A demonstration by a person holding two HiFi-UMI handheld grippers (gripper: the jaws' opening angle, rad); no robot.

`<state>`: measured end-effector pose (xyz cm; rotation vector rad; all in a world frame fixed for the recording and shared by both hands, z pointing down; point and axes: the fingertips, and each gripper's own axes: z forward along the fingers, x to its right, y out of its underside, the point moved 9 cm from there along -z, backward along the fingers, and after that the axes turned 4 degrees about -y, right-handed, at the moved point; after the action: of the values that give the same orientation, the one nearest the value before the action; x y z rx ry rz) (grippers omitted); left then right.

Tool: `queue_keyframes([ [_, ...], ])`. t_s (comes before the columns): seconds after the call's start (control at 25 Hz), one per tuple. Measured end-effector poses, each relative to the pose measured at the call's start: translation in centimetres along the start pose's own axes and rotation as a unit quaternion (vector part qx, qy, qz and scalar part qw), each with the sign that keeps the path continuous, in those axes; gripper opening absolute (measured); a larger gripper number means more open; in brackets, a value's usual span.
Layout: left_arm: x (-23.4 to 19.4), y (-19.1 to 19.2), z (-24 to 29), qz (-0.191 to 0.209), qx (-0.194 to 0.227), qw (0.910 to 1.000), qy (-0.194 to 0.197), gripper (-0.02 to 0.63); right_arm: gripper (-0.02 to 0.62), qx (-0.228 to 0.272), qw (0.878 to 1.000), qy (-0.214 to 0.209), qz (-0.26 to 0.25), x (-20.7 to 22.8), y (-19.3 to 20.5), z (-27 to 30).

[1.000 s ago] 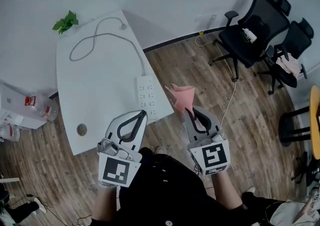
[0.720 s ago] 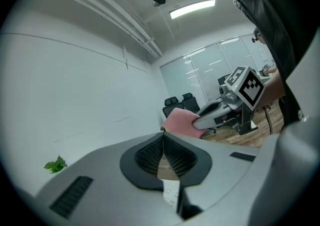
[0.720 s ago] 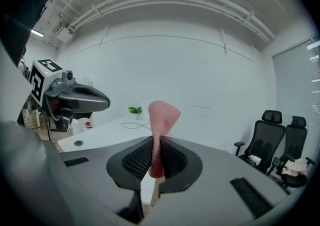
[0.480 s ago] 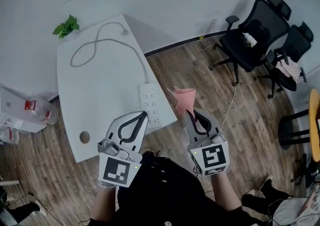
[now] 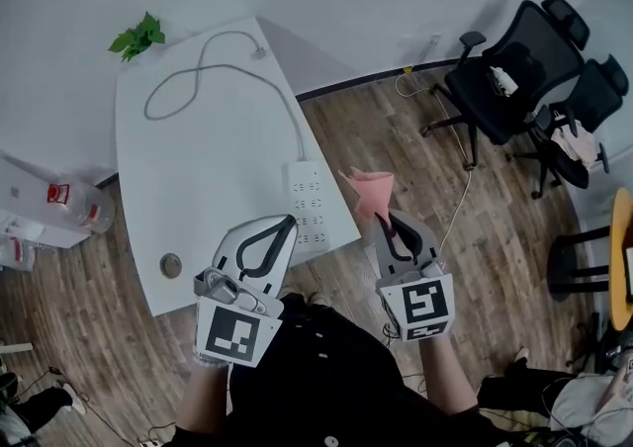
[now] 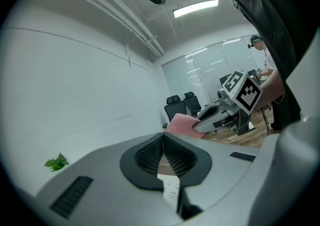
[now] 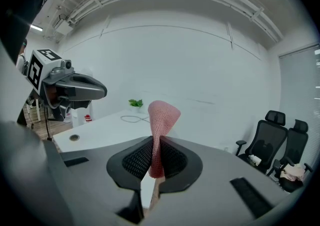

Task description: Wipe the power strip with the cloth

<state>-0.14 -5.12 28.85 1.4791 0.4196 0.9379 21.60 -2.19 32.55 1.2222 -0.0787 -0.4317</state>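
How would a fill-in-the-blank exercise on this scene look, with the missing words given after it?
1. The cloth in the right hand-held gripper is ____ in colour.
2. The left hand-held gripper is shut and holds ____.
3. The power strip lies on the ____ table.
Missing words: pink; nothing; white.

My white wedge-shaped counter [image 5: 198, 188] carries a white multi-socket power strip [image 5: 310, 200] by its right edge. Its grey cable [image 5: 213, 74] loops toward the far end, and a round metal grommet [image 5: 171, 264] sits near me.
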Motion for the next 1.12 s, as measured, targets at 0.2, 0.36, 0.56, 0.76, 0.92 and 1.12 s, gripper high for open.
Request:
queue_keyframes([
  [0.2, -0.9, 0.3, -0.4, 0.0, -0.002, 1.0, -0.004, 0.017, 0.048, -0.014, 1.0, 0.002, -0.003, 0.0, 0.2, 1.3],
  [0.36, -1.6, 0.9, -0.8, -0.002, -0.008, 0.9999, -0.011, 0.017, 0.048, -0.025, 1.0, -0.003, -0.011, 0.1, 0.5, 2.9],
  [0.56, -2.3, 1.5, -1.3, -0.011, -0.017, 0.9996, -0.021, 0.017, 0.048, -0.044, 0.999, -0.026, -0.017, 0.5, 1.2, 5.7],
  [0.76, -2.6, 1.9, -1.7, -0.013, -0.02, 0.9992, -0.032, 0.017, 0.048, -0.068, 0.996, -0.039, -0.034, 0.9, 2.5, 8.6],
  [0.92, -2.8, 2.5, -2.2, -0.015, -0.026, 0.9987, -0.04, 0.017, 0.048, -0.091, 0.993, -0.048, -0.048, 1.1, 3.7, 11.0],
  [1.12, -3.4, 3.4, -3.0, -0.022, -0.04, 0.9974, -0.056, 0.017, 0.048, -0.122, 0.989, -0.06, -0.067, 1.4, 5.1, 14.1],
])
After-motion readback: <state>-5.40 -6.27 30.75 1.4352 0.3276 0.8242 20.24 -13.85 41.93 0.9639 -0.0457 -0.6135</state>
